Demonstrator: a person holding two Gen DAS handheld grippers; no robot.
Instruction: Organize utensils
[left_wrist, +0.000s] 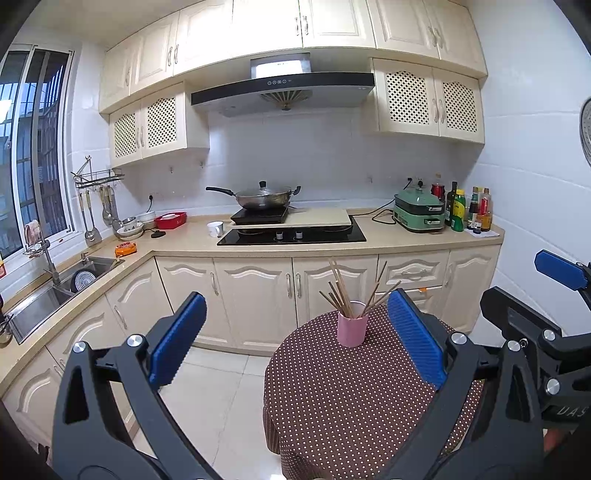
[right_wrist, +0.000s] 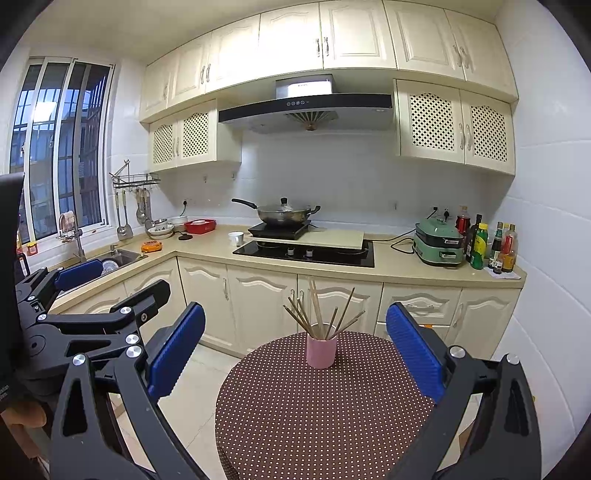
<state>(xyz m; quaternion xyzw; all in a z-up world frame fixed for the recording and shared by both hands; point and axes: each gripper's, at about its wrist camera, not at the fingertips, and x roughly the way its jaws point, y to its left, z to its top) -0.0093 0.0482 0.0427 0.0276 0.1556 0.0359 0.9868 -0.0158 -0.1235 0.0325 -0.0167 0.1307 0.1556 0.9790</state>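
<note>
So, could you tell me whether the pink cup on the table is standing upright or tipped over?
Upright: the pink cup stands on its base on the table, chopsticks fanning from its open top.

left tool (left_wrist: 295, 332): black arms, blue ribbed pads, silver screws | right tool (right_wrist: 295, 345): same | white lettering, possibly "UAS"

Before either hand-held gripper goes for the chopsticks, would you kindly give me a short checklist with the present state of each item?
1. Left hand-held gripper open, nothing held: ok.
2. Right hand-held gripper open, nothing held: ok.
3. Pink cup upright on the dotted tablecloth: ok.
4. Chopsticks all in the cup, fanned out, none lying on the cloth: ok.
5. Path from both grippers to the cup free of obstacles: ok.
6. Cup steady enough not to tip when a chopstick is pulled: cannot tell.
</note>
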